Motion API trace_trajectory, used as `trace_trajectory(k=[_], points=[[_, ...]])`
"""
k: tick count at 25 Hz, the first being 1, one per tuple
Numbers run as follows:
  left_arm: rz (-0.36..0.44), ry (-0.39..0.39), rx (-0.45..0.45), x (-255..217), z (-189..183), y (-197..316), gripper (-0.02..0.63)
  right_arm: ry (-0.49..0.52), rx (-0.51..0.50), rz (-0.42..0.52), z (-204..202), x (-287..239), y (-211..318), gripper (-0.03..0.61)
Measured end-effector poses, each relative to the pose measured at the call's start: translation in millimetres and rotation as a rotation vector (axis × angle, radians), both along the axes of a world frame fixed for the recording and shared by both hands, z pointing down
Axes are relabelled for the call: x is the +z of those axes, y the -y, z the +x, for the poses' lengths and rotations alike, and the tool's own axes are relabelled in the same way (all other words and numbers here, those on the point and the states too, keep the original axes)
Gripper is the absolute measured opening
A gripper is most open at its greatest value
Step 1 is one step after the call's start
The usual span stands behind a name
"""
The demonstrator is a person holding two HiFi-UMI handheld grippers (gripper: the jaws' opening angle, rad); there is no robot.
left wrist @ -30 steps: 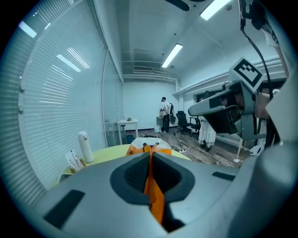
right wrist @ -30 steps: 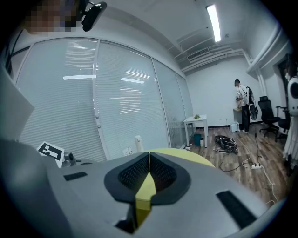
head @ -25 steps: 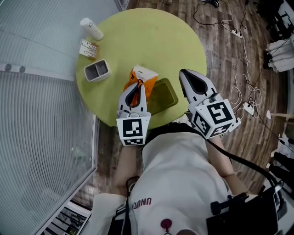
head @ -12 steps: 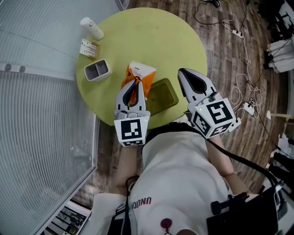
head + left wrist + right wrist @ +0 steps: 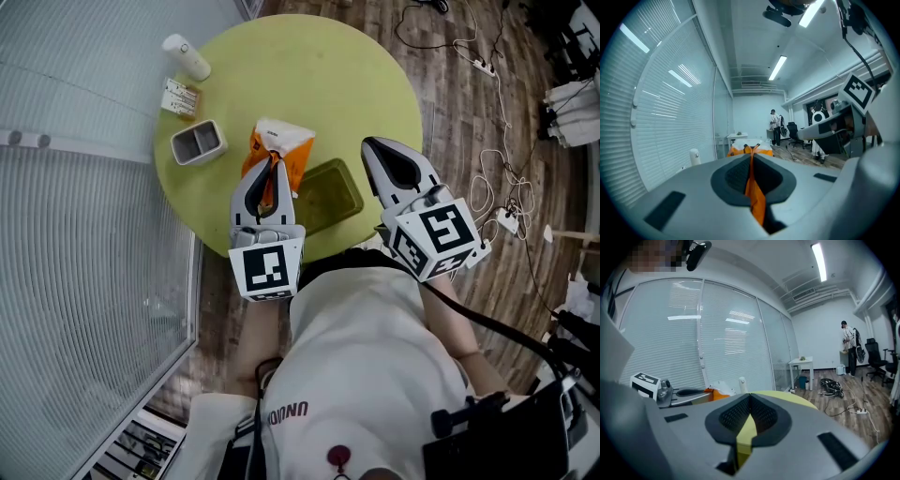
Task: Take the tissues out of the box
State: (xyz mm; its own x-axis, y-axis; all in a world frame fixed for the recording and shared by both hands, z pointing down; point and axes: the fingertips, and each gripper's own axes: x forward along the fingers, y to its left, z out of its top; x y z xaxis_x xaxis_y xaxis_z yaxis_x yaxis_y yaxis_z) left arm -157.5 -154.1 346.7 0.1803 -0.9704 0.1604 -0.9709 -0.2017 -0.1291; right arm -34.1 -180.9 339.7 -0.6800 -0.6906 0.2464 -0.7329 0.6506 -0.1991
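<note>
- Two handheld grippers are seen from above. The left gripper point(image 5: 271, 171) is clenched on an orange tissue pack point(image 5: 281, 142), with a fold of its wrapper pinched between the pads (the left gripper view shows an orange strip running down the closed slit).
- The right gripper point(image 5: 371, 148) has its jaws together and holds nothing; only the table's colour shows through the slit. It hangs just beside the right side of the box, apart from it.
- The shallow olive-green box point(image 5: 349, 184) sits near the front edge of a round yellow-green table point(image 5: 356, 75), and nothing is visible inside it.
- The pack is outside the box walls, past the far-left corner. I cannot tell whether it is lifted or touching the tabletop.
- Progress, as a judgement: the removal looks essentially done. What remains is setting the pack down and letting go.
- Farther left, well apart, are a grey tub point(image 5: 198, 143), a small carton point(image 5: 180, 98) and a white bottle point(image 5: 187, 58).
</note>
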Motion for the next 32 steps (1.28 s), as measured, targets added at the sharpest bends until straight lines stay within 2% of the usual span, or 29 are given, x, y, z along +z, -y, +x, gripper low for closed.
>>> trace_trajectory(k=[5,11,18,25,28,32], points=[[0.031,-0.039,-0.031,-9,-1,-1,0.012,-0.005,0.003,0.001,1,-1,0,0.020],[0.012,0.016,-0.021,-6,-4,-3,0.012,-0.013,0.005,0.008,2,-2,-1,0.020],[0.028,-0.022,-0.031,-10,-3,-2,0.012,-0.021,-0.001,0.021,1,-4,-2,0.020],[0.015,0.004,-0.019,-8,-5,-2,0.012,-0.023,0.002,0.029,0,-4,0,0.020],[0.037,-0.043,-0.039,-14,-3,-1,0.012,-0.023,0.003,0.029,1,-5,-1,0.020],[0.045,-0.048,-0.042,-15,-3,-1,0.012,-0.022,0.004,0.029,1,-5,-1,0.020]])
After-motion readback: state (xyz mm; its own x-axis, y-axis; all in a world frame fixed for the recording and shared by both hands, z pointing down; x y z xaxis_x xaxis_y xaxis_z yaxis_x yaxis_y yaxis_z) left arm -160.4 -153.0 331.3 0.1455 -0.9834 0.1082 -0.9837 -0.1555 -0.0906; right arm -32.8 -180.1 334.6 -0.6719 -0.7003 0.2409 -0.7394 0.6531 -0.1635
